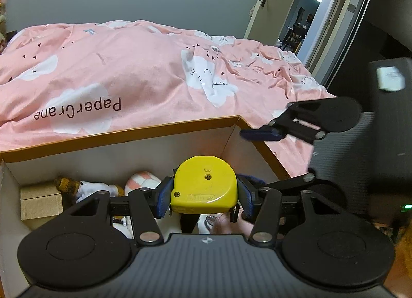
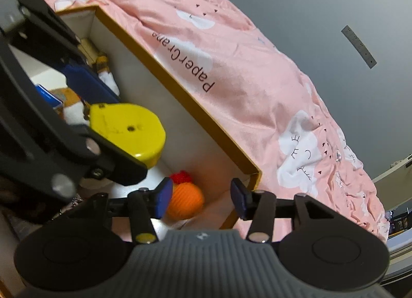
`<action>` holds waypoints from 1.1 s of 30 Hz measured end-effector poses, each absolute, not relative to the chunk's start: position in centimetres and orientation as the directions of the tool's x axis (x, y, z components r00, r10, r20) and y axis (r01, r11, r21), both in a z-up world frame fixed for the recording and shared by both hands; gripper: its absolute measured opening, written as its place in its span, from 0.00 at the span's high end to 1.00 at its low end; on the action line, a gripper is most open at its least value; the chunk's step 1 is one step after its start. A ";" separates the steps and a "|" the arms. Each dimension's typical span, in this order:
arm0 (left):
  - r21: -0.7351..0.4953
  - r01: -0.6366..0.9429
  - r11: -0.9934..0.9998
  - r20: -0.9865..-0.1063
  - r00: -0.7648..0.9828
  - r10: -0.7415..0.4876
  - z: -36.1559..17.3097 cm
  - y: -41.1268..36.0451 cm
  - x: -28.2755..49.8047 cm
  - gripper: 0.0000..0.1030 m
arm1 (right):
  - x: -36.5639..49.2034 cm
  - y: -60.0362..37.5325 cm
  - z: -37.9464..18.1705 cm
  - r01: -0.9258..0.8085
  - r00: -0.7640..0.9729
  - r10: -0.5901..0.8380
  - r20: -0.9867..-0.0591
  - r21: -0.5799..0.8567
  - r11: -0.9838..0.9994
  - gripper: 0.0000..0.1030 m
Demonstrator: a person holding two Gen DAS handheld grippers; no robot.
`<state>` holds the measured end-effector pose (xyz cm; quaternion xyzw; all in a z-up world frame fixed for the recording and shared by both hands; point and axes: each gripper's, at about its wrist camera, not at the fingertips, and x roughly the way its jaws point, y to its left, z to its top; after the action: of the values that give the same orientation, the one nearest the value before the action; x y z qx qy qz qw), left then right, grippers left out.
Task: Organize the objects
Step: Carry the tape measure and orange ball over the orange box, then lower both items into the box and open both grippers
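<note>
Through the left wrist camera I see my left gripper [image 1: 204, 193] clamped on a yellow tape measure [image 1: 204, 185], both blue pads pressed flat against its sides, and I hold it over the open cardboard box [image 1: 123, 131] that sits against the bed. Under it, inside the box, lie a small brown carton [image 1: 41, 201], a plush toy [image 1: 85, 187] and a pink-and-white striped thing (I cannot tell what it is) [image 1: 143, 179]. The pink duvet [image 1: 128, 66] with its cloud print fills the far side, and my right gripper [image 1: 260, 134] reaches in from the right. Through the right wrist camera, my right gripper [image 2: 202, 198] stands with its jaws apart and nothing between the pads; just beyond them an orange knitted ball [image 2: 185, 201] rests in the corner of the box [image 2: 180, 97]. The tape measure [image 2: 128, 130] hangs at left in the left gripper [image 2: 85, 91], above the box floor.
</note>
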<state>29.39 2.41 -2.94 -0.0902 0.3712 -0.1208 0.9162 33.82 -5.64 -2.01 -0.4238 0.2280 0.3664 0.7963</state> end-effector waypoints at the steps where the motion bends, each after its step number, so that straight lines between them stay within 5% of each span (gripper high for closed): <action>1: -0.249 0.155 0.956 -0.660 0.696 -0.285 -2.9 2.3 29.5 0.41 | 33.6 -5.9 -1.6 -0.770 0.636 0.399 -0.660 -0.509 0.384 0.50; 8: -0.180 0.161 0.971 -0.676 0.696 -0.240 -2.9 1.2 30.5 0.41 | 33.3 -7.9 0.2 -0.663 0.738 0.355 -0.574 -0.520 0.538 0.47; 23: -0.055 0.137 0.989 -0.738 0.662 -0.133 -4.3 -0.5 33.8 0.41 | 34.4 -9.6 0.8 -0.618 0.735 0.312 -0.603 -0.403 0.675 0.45; 33: -0.178 0.084 0.980 -0.767 0.613 -0.192 -5.2 0.7 34.8 0.36 | 33.9 -9.0 0.2 -0.646 0.713 0.305 -0.631 -0.422 0.636 0.44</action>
<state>34.77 0.72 -5.22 -0.0621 0.4333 -0.0772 0.8958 33.88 -9.04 0.20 -0.3263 0.2609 0.2746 0.8661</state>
